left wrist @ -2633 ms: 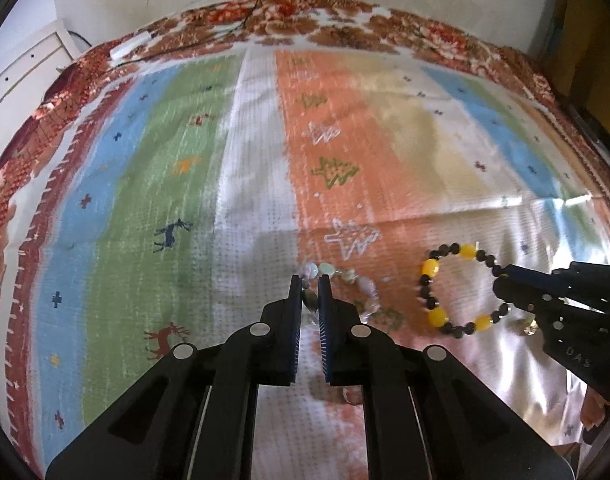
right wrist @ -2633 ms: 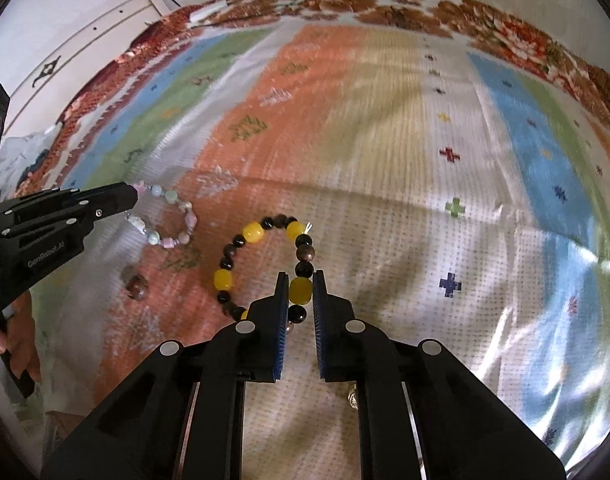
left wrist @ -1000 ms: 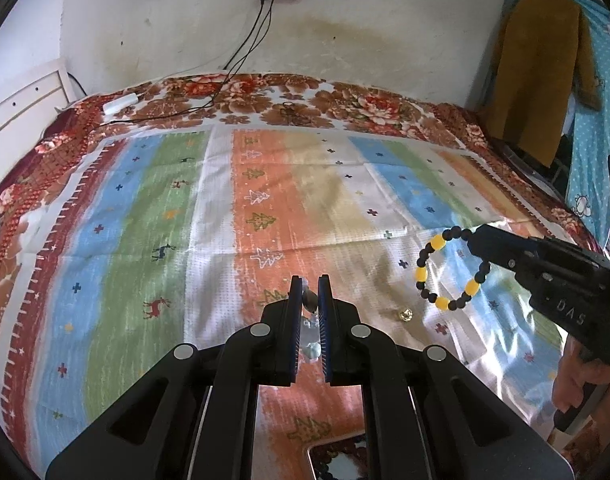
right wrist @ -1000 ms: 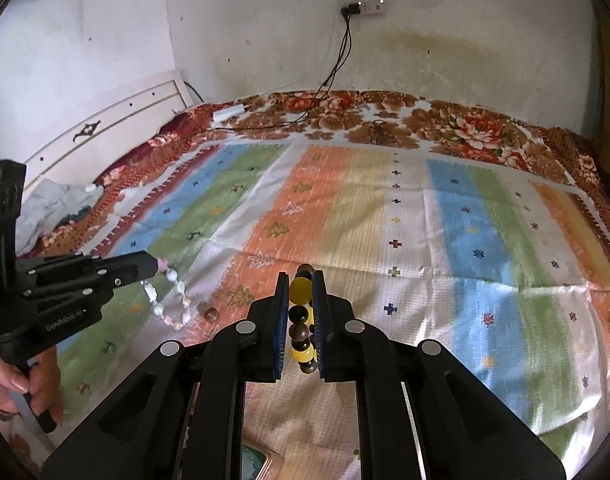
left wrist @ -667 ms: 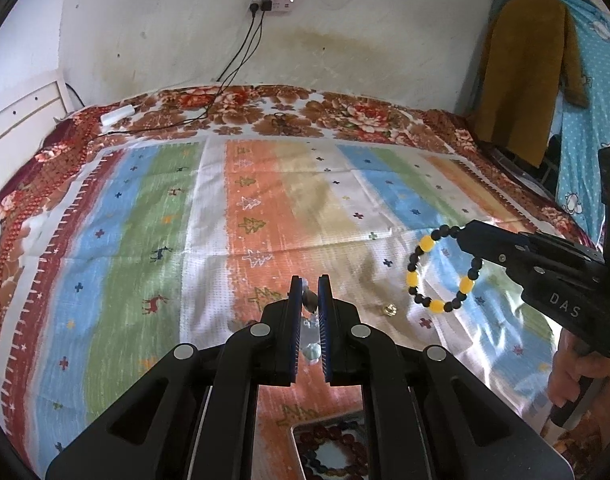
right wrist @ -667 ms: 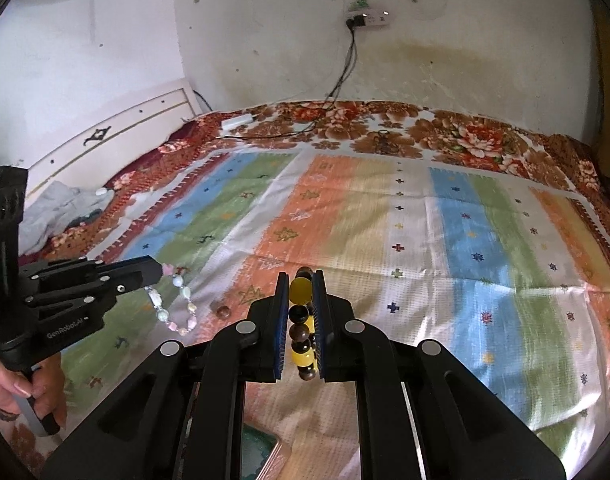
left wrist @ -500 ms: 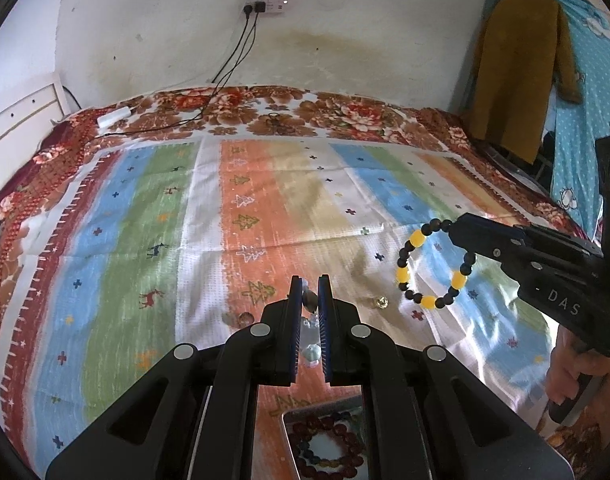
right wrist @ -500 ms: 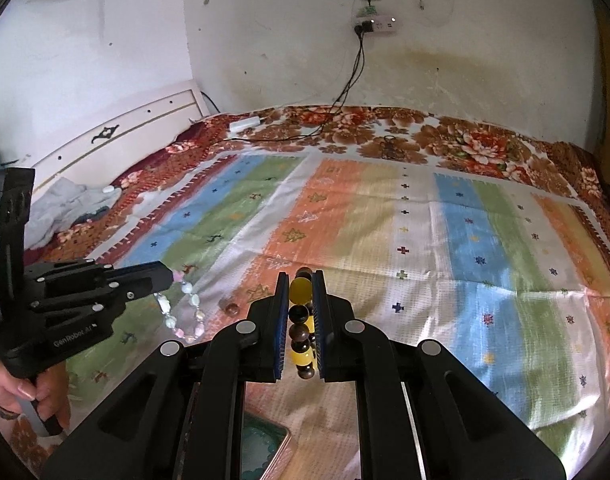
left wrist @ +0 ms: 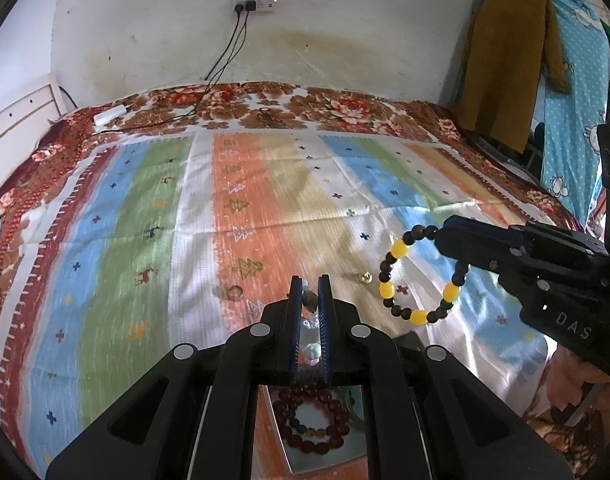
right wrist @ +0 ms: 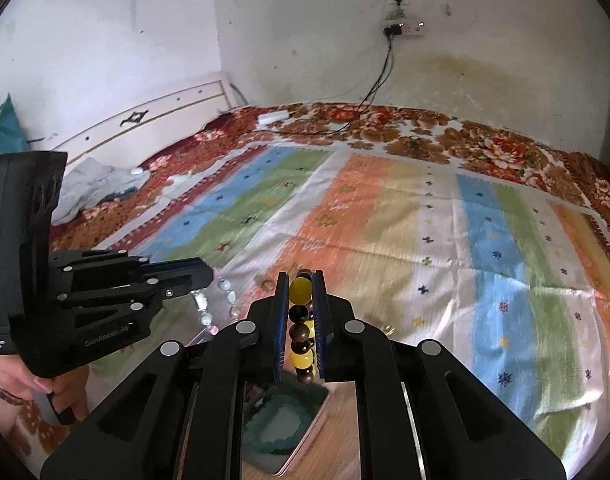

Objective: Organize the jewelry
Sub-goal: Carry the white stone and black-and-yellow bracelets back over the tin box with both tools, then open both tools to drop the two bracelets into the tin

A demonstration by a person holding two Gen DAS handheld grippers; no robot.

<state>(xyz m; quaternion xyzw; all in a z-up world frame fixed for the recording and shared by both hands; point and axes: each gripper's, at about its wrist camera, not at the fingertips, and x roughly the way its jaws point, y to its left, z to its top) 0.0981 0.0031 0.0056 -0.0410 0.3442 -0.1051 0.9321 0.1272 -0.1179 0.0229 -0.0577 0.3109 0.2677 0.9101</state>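
Two beaded bracelets are held clear of the striped, multicoloured bedspread (left wrist: 153, 208), each pinched by one bead so that the loop hangs free. The black left gripper (left wrist: 311, 292) is clenched on the pale stone-bead bracelet (right wrist: 215, 304), which dangles below its tips; the black right gripper (right wrist: 301, 284) is clenched on the black-and-yellow bead bracelet (left wrist: 419, 276), seen hanging as an open ring in the left wrist view. Both loops are judged to be carried towards the trays near the bed's edge: a shallow mirrored tray (left wrist: 325, 456) already holding a dark red bead bracelet (left wrist: 313, 420), and a flat tray (right wrist: 301, 444) holding a green bangle (right wrist: 281, 420). One small gold piece (left wrist: 364, 277) and a brown bead (left wrist: 235, 292) are left on the cloth. "DAS" is read on the right gripper's body, "GenRobot.AI" apparently on the left's
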